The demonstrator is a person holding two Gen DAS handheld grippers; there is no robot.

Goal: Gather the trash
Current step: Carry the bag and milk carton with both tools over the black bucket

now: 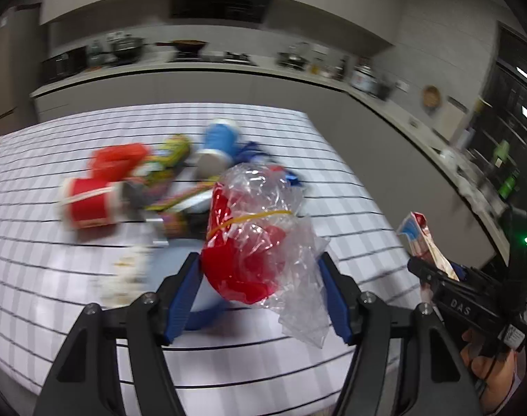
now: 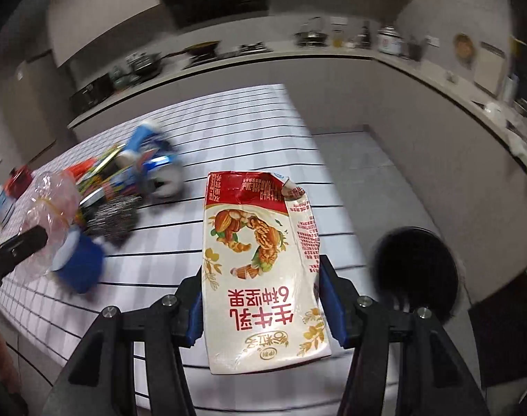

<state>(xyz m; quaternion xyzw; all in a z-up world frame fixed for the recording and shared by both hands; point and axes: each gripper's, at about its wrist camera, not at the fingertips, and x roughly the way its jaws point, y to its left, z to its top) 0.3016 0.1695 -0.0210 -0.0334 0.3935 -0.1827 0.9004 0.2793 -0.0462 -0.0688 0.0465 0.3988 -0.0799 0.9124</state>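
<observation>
My left gripper (image 1: 260,267) is shut on a clear plastic bag (image 1: 263,222) with red stuff inside, tied by a yellow rubber band, held above the checked tablecloth (image 1: 38,277). The bag also shows in the right wrist view (image 2: 48,215). My right gripper (image 2: 260,277) is shut on a white and red milk carton (image 2: 260,260), held above the table's right edge. The carton also shows in the left wrist view (image 1: 422,242). A blurred trash pile (image 1: 152,180) with red cups, a blue cup and wrappers lies on the table behind the bag.
A black round bin (image 2: 415,270) stands on the floor right of the table. A steel scourer (image 2: 114,218) and a blue cup (image 2: 79,267) lie on the table. A kitchen counter (image 1: 194,69) with pots runs along the back wall.
</observation>
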